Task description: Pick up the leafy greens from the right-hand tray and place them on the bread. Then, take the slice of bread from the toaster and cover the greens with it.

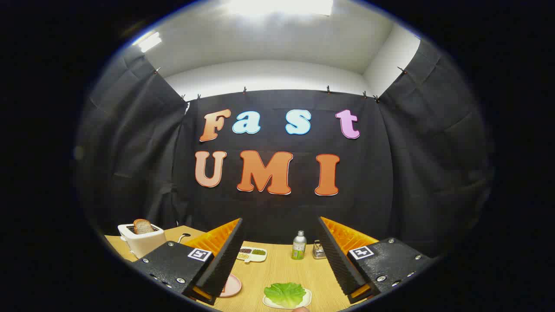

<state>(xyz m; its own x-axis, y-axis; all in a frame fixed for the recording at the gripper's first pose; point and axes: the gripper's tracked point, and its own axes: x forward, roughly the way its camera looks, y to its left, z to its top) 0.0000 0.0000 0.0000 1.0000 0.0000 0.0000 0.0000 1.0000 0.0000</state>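
wooden table (282,271), one toaster (143,242) with one bread slice (142,226), one leafy greens (285,294) on tray (307,299), gripper (282,255) open, empty

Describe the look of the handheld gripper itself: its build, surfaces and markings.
The gripper has two broad, wedge-shaped fingers with ribbed inner faces. Each sits on a rough-textured block fixed with small silver screws and carries a square black-and-white tag on top. Its fingers stand open, with the leafy greens low between them.
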